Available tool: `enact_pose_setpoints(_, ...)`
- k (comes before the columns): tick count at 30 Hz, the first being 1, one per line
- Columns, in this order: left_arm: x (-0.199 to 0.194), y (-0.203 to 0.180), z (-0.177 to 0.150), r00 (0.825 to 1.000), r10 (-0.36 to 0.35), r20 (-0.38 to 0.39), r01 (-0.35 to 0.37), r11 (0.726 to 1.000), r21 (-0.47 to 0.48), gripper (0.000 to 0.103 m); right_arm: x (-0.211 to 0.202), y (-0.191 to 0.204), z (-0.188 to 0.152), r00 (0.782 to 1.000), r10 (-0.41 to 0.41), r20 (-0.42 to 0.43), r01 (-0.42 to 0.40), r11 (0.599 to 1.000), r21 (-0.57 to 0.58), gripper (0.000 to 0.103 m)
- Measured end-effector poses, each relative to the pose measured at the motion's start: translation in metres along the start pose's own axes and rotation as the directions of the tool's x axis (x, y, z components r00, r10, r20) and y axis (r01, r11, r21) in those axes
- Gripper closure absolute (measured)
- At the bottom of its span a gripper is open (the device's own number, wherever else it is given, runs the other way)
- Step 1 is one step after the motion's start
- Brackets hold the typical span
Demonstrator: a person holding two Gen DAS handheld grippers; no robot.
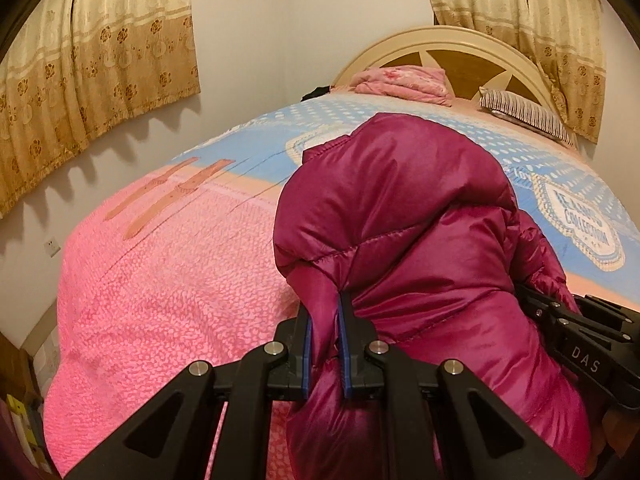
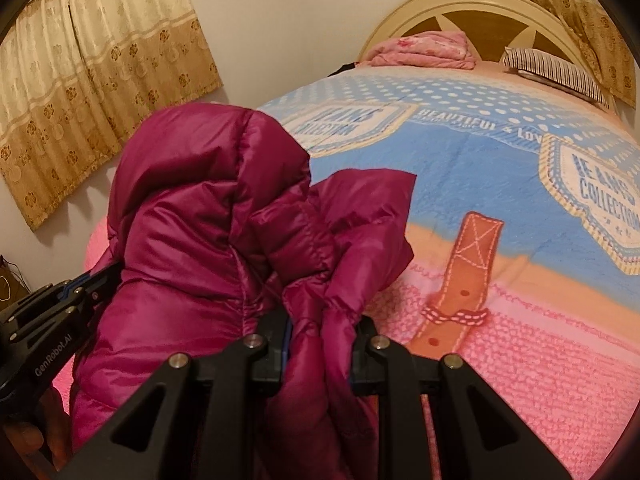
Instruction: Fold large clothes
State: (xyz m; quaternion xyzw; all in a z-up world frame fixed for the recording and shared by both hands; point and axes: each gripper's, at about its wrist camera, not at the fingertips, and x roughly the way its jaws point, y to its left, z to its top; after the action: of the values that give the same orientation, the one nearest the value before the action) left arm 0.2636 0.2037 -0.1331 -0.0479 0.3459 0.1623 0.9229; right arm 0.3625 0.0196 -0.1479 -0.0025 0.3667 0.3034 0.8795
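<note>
Magenta down jacket (image 1: 400, 216) held bunched above the bedspread (image 1: 160, 280), both grippers clamped on fabric: left gripper (image 1: 325, 344) narrow, right gripper (image 2: 320, 344) wider on a thick fold. Step: carrying/positioning. Next, likely: lay flat on bed.

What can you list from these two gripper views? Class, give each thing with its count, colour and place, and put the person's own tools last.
Puffer jacket: one, magenta, bunched up over the near end of the bed, held by both grippers.
Bedspread: one, pink near end, blue dotted far end, covering the bed.
Folded blanket: one, pink, at the head of the bed.
Striped pillow: one, black and white, by the headboard, right of the blanket.
Headboard: one, cream and brown, far end.
Curtains: two, beige floral, on the walls left and right.
Wall socket: one, white, low on the left wall.
Left gripper: black, blue pads, shut on jacket fabric.
Right gripper: black, shut on jacket fabric.
</note>
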Motion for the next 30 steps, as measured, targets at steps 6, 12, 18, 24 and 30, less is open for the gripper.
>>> enact_pose_setpoints(6,0.017,-0.003,0.000,1.000,0.005,-0.014,-0.005,1.000,0.001,0.092,0.010,-0.003,0.000,1.000,-0.021,-0.019,0.021,1.000,-0.007,0.081)
enact_pose_setpoints(12,0.025,-0.004,-0.002,1.000,0.003,-0.030,-0.003,1.000,0.016,0.090,0.016,-0.007,-0.003,0.999,-0.034,-0.033,0.034,0.999,-0.001,0.081)
enact_pose_setpoints(18,0.029,-0.006,-0.004,0.999,0.004,-0.044,-0.002,0.999,0.037,0.083,0.022,-0.008,-0.005,0.998,-0.039,-0.042,0.040,0.999,0.020,0.080)
enact_pose_setpoints(24,0.033,-0.006,-0.006,0.999,0.010,-0.052,-0.008,0.999,0.039,0.077,0.027,-0.010,-0.007,0.997,-0.051,-0.059,0.053,0.998,0.025,0.076)
enact_pose_setpoints(30,0.035,-0.012,-0.009,0.997,0.039,-0.059,-0.036,0.998,0.061,0.070,0.028,-0.009,-0.006,0.995,-0.068,-0.076,0.069,0.997,0.017,0.074)
